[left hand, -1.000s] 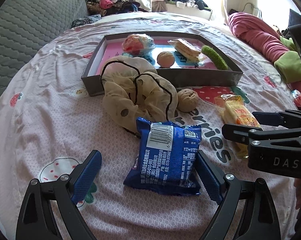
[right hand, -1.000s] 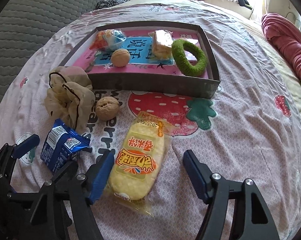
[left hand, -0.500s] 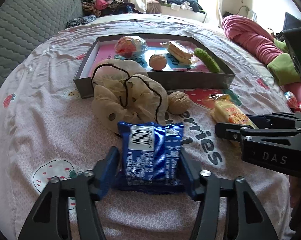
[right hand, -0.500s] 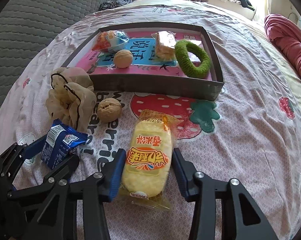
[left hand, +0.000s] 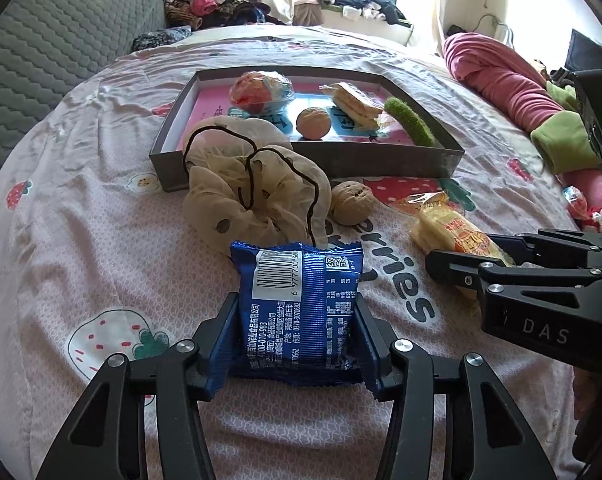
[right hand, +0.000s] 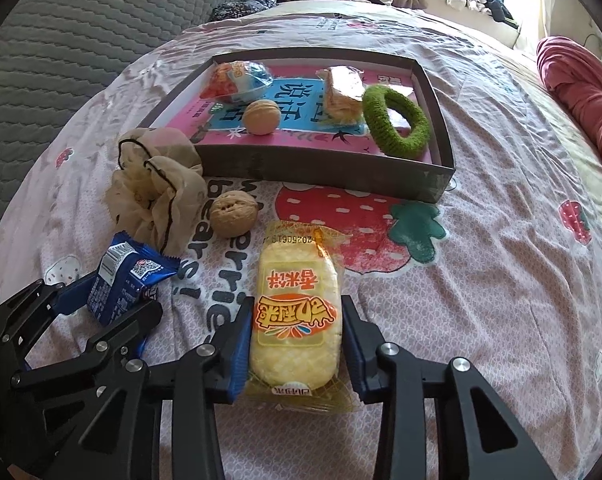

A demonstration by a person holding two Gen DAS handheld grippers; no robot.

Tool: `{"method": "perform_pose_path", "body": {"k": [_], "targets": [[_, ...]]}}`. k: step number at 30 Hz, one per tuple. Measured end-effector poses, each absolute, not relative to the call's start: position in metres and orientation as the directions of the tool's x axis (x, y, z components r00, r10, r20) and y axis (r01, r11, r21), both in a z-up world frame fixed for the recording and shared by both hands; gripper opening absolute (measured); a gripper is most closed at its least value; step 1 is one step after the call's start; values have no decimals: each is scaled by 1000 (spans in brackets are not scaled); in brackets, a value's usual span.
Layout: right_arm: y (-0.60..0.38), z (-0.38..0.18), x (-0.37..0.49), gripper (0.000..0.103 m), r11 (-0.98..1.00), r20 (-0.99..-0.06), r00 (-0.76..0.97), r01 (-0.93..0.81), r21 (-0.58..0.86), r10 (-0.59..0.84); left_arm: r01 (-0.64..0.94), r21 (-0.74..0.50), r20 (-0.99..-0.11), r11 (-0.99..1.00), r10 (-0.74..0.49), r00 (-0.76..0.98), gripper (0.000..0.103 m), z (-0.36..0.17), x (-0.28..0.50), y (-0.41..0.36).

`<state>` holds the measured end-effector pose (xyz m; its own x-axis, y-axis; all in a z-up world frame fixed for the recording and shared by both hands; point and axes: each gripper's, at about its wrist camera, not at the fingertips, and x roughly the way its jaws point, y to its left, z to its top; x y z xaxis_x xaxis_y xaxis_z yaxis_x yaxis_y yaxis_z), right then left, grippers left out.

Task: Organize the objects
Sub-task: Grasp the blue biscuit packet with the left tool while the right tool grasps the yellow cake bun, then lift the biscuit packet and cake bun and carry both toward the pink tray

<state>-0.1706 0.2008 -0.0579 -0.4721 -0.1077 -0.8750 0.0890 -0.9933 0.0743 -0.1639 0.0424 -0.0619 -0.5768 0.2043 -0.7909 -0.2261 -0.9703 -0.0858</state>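
The left gripper (left hand: 297,332) pinches a crinkly blue foil snack packet (left hand: 299,312) between its blue ribbed pads, the packet resting on the pink printed bedsheet (left hand: 81,240). The right gripper (right hand: 295,344) squeezes a glossy yellow rice cracker packet (right hand: 295,320), flat and oblong, against the same sheet. Beyond them lie a gauzy beige scrunchie (left hand: 253,188) with dark edging and, touching it, a wrinkled round walnut (left hand: 351,202). A shallow grey cardboard tray (right hand: 325,170) sits toward the bed's far side, holding a smoother walnut (right hand: 262,117), a fuzzy green ring (right hand: 395,120), a clear-wrapped sandwich biscuit (right hand: 343,94) and a shiny wrapped sweet (right hand: 241,80).
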Motion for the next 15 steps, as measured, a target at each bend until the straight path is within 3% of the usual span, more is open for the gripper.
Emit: {"method": "perform_pose_path", "body": {"k": [15], "targets": [[194, -25, -144, 40, -989, -857, -498, 124, 81, -132, -215, -62, -771, -975, 183, -610, 54, -27, -142, 33]]}}
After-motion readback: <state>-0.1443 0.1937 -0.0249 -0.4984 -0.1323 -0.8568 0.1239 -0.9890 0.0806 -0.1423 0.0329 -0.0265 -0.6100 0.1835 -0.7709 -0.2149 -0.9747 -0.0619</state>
